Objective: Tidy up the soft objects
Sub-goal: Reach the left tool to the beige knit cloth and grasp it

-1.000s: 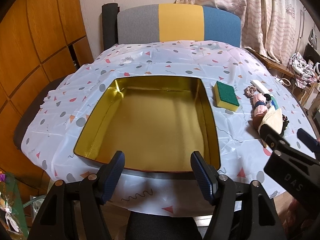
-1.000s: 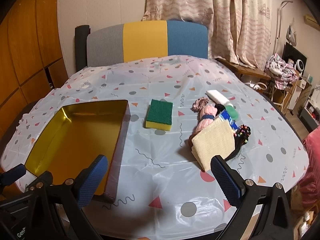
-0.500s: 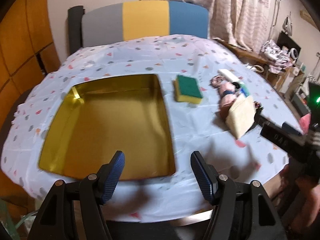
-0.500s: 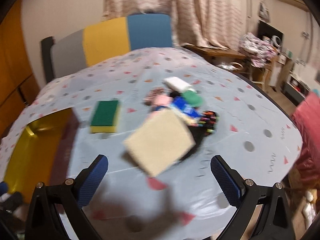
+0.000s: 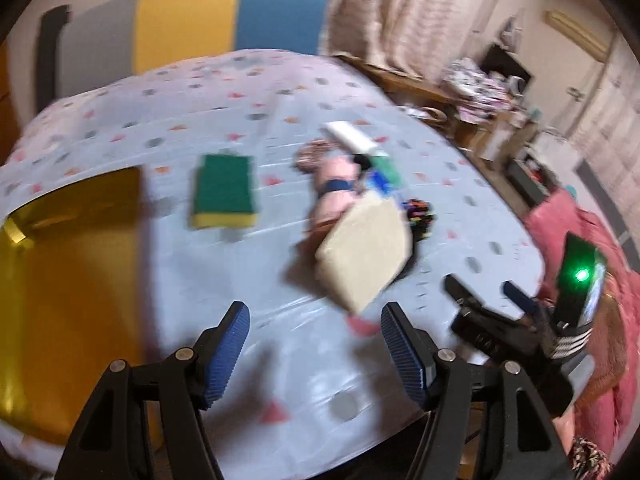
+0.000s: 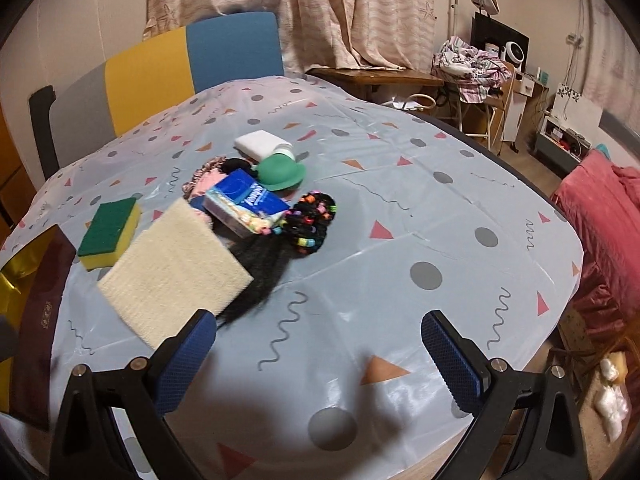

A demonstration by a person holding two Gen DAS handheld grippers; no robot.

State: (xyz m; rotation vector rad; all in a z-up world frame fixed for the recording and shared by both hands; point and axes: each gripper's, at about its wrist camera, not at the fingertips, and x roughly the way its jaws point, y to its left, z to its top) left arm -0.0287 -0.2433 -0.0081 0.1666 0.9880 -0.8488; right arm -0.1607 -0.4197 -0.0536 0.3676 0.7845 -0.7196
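Standing wide apart with nothing between them, the jaws of the left gripper (image 5: 315, 346) hang above the near part of the counter (image 5: 280, 92), over its spotted cloth; this view is blurred. The jaws of the right gripper (image 6: 320, 354) are equally wide and hold nothing, also poised over bare cloth near the counter's front edge. In the left view the right gripper (image 5: 486, 294) shows at the right, a green light glowing on its body. Just beyond the right gripper's left finger lies a cream pad (image 6: 174, 270), tilted and resting partly on a heap of soft items. The heap holds a black hairpiece with coloured beads (image 6: 310, 220), a blue tissue pack (image 6: 244, 200), a green cap-shaped item (image 6: 280, 172), a white block (image 6: 260, 142) and a pink cloth bundle (image 5: 336, 192). A green-and-yellow sponge (image 6: 110, 232) lies flat to the left of the heap, near but apart from the pad. Farther left sits a gold tray (image 5: 68, 280), open and holding nothing, its rim near the sponge. Behind the counter stands a chair back (image 6: 160, 76) in grey, yellow and blue, with curtains (image 6: 340, 12) beyond.
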